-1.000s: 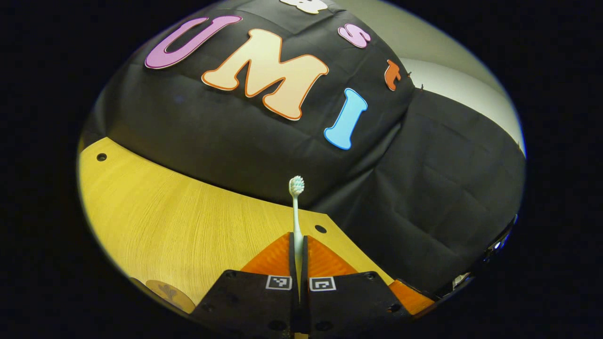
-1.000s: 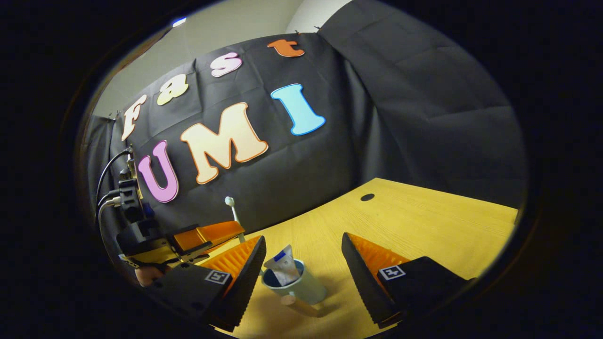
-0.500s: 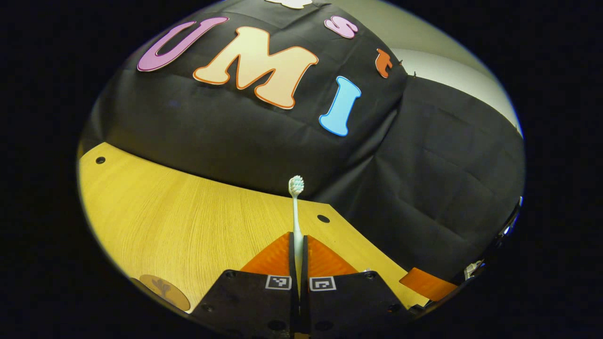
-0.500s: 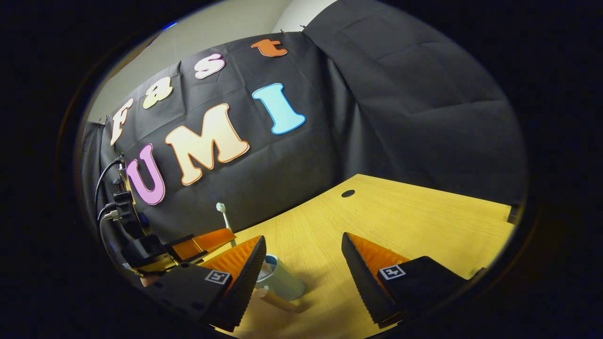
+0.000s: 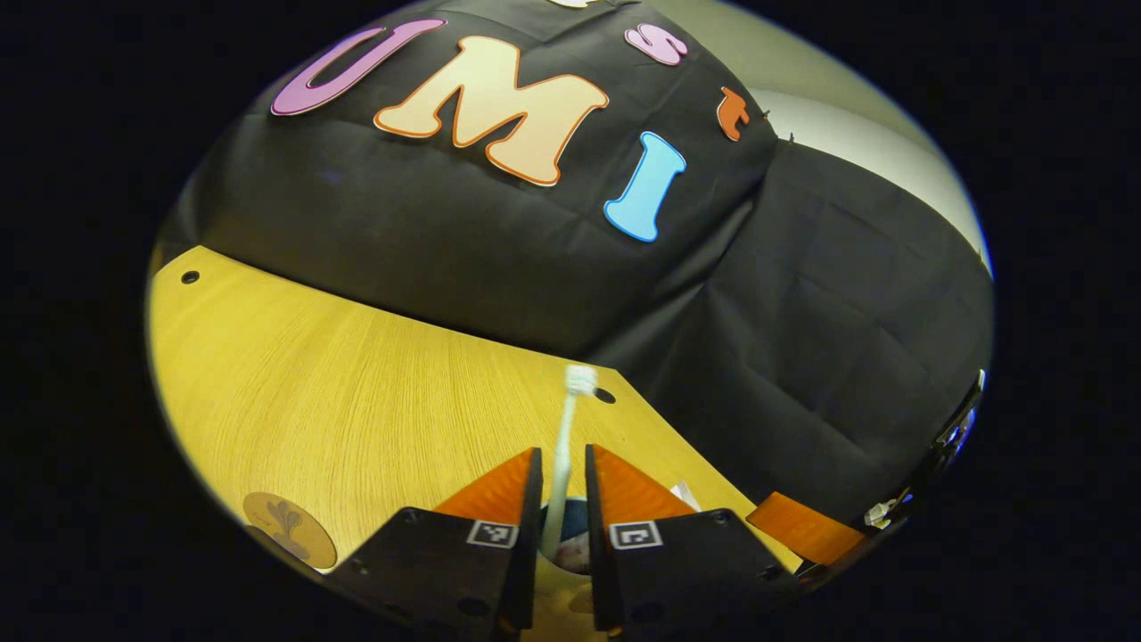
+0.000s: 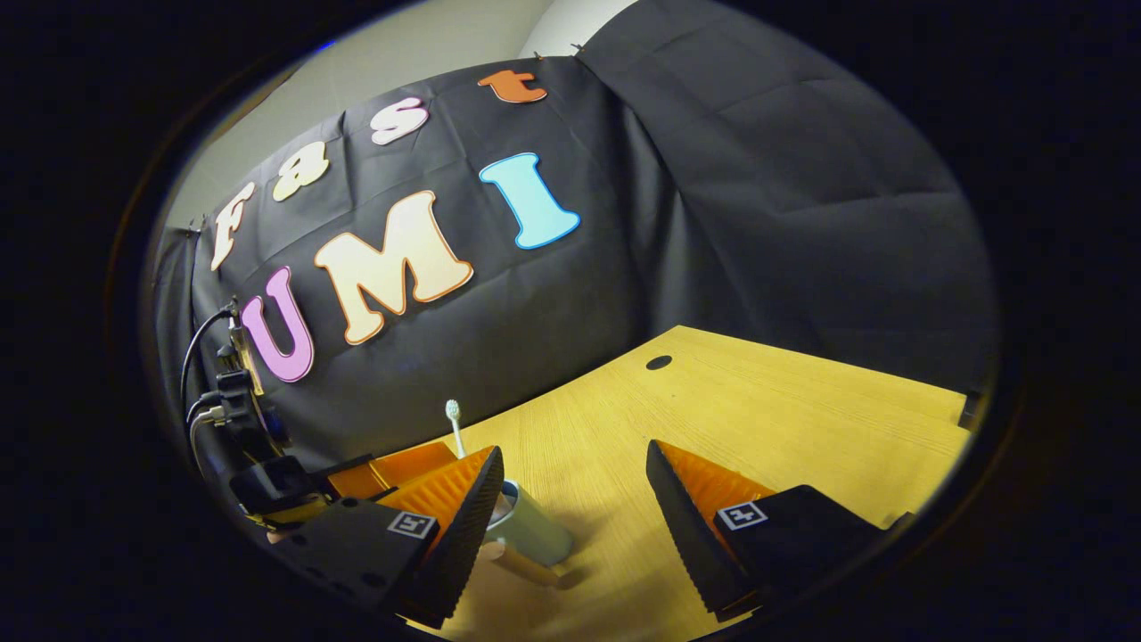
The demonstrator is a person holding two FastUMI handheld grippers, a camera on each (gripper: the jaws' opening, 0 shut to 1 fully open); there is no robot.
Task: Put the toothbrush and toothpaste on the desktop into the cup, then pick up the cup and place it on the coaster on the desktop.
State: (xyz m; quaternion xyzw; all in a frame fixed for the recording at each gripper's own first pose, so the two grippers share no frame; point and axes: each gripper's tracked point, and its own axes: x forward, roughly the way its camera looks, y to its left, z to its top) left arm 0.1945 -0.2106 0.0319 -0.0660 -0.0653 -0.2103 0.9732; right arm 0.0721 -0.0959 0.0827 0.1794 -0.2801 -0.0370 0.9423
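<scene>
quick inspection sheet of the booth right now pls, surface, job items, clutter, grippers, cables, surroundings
surface: wooden desktop with small dark holes near its edges
job's things: toothbrush stands head up between the left gripper's parted fingers, its lower end over the cup; whether it rests inside cannot be told; toothpaste barely peeks out beside the cup; coaster lies bare on the desktop, apart from the cup
clutter: nothing seen
grippers: left gripper open, no longer clamped on the toothbrush; right gripper open, holding nothing, near the cup
cables: dark cables run from the left gripper's body
surroundings: black cloth wall behind the desktop
</scene>
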